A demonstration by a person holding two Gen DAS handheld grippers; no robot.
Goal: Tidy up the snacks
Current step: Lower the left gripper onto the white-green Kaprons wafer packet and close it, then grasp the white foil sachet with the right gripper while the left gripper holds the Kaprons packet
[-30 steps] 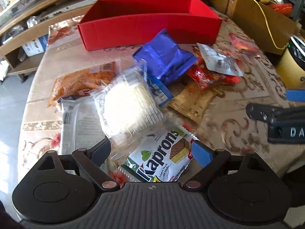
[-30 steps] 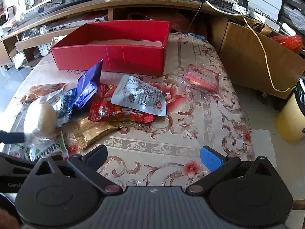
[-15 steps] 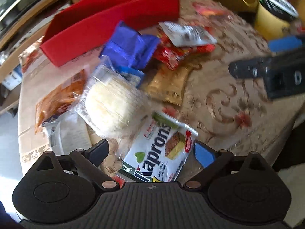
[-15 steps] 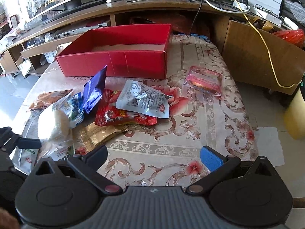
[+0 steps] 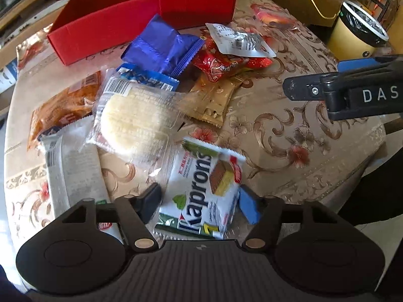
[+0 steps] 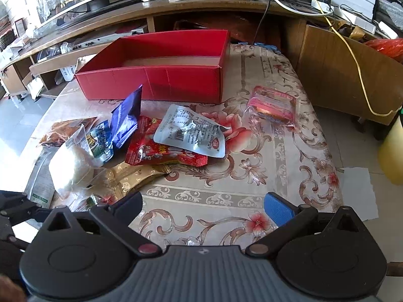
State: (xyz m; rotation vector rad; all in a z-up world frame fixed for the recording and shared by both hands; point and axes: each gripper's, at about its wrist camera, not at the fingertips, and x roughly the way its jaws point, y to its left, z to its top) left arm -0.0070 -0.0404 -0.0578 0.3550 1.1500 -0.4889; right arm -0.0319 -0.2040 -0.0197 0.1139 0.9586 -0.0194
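My left tongs (image 5: 197,202) point steeply down over the snack pile, jaws closing around the Kaprons wafer pack (image 5: 201,191), which lies between the black finger and the blue pad; the blue pad sits against the pack's edge, but I cannot tell that the black finger touches it. My right tongs (image 6: 204,205) hang wide open above bare patterned surface (image 6: 252,176), with nothing between them.

Just beyond the wafer pack, a clear-wrapped pale cake (image 5: 136,118) leans on a white pack (image 5: 73,166) and an orange pack (image 5: 63,105). Behind the cake, a blue pouch (image 5: 161,45) rests on a smaller blue wrapper, next to a gold sachet (image 5: 214,98), a red bag (image 5: 219,63) and a silver pouch (image 5: 239,40) that overlaps the red bag. A pink tray pack (image 6: 273,105) lies apart on the right side of the surface.

At the far end of the surface stands the red box (image 6: 156,80), open-topped, with no snack visible inside. A yellow bin (image 5: 357,37) stands off the surface's right edge.
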